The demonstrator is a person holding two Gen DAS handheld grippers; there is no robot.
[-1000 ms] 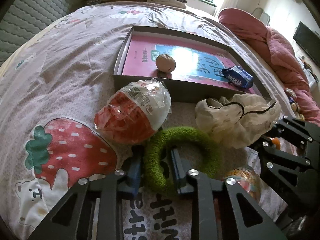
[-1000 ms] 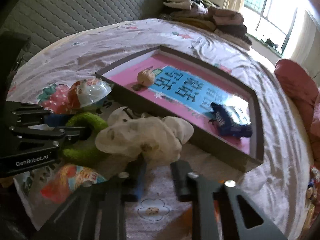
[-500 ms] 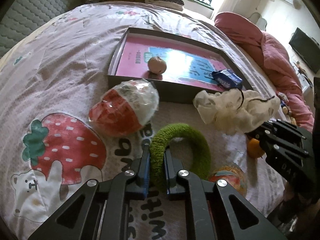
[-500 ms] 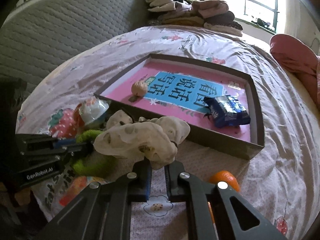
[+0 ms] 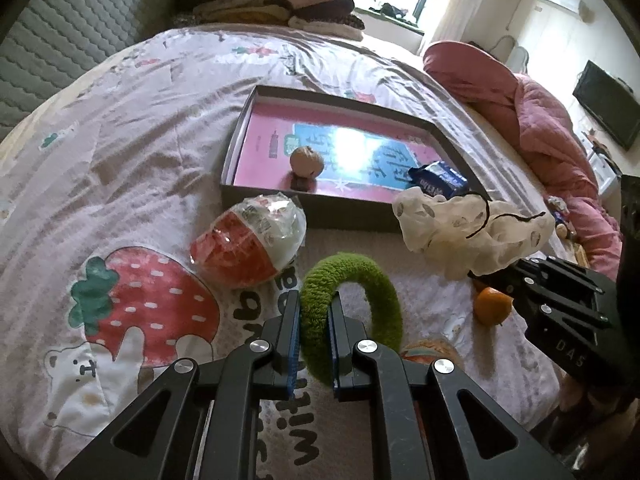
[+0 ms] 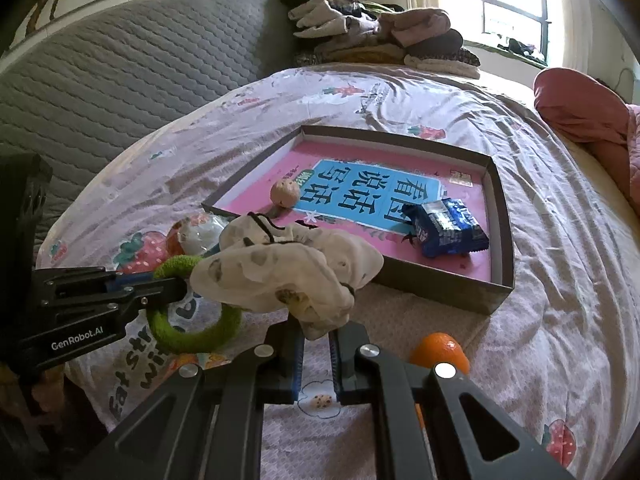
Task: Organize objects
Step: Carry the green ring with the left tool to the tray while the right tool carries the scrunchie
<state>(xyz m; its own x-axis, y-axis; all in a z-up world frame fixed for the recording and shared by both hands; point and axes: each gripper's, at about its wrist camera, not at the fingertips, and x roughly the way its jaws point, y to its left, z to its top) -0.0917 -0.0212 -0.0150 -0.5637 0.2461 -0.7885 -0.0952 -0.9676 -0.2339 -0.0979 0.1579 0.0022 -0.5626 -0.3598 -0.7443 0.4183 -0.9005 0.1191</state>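
The left gripper (image 5: 314, 336) is clamped on the near arc of a green fuzzy ring (image 5: 352, 312), which it holds above the printed bedsheet (image 5: 120, 160); from the right wrist view the ring's upper part is hidden behind the cream scrunchie (image 6: 288, 272). The right gripper (image 6: 317, 354) pinches the lower edge of that scrunchie, whose cream fabric carries dark spots and a black cord and hangs lifted just before the near wall of the grey tray (image 6: 502, 216). Inside the tray lie a walnut (image 6: 285, 193) and a blue snack packet (image 6: 446, 226), on a pink and blue printed sheet whose large characters are legible but glare-washed in the left view. A red-and-white wrapped package (image 5: 250, 246) rests against the tray's outer wall. An orange (image 6: 438, 350) sits partly hidden behind the right gripper's finger; another colourful packet (image 5: 426, 350) is largely covered. "GenRobot.AI" reads on the left gripper's body; sheet lettering is cut off.
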